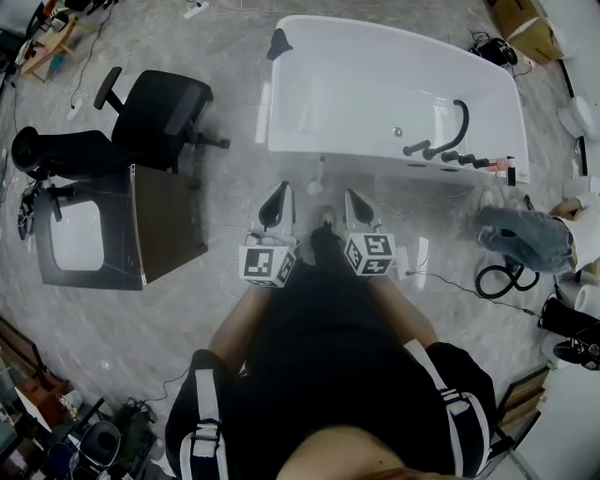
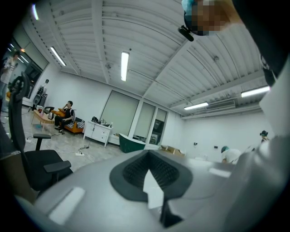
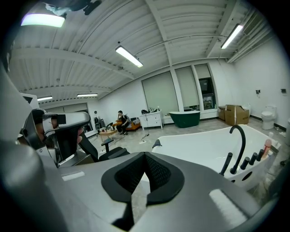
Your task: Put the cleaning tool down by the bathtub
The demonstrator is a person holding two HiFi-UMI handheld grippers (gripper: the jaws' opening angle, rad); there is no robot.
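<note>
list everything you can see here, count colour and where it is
bathtub: one, white, upper centre of the floor
faucet set: one, black, bathtub's right rim
office chairs: two, black, left of bathtub
table: one, dark, lower left by the chairs
cardboard boxes: at least two, brown, top right corner
second tub: one, dark green, far wall
other person: one, blue jeans, right edge
left claw: one, grey, shut, empty, lower centre
right claw: one, grey, shut, empty, beside it
own legs: black clothing, bottom
</note>
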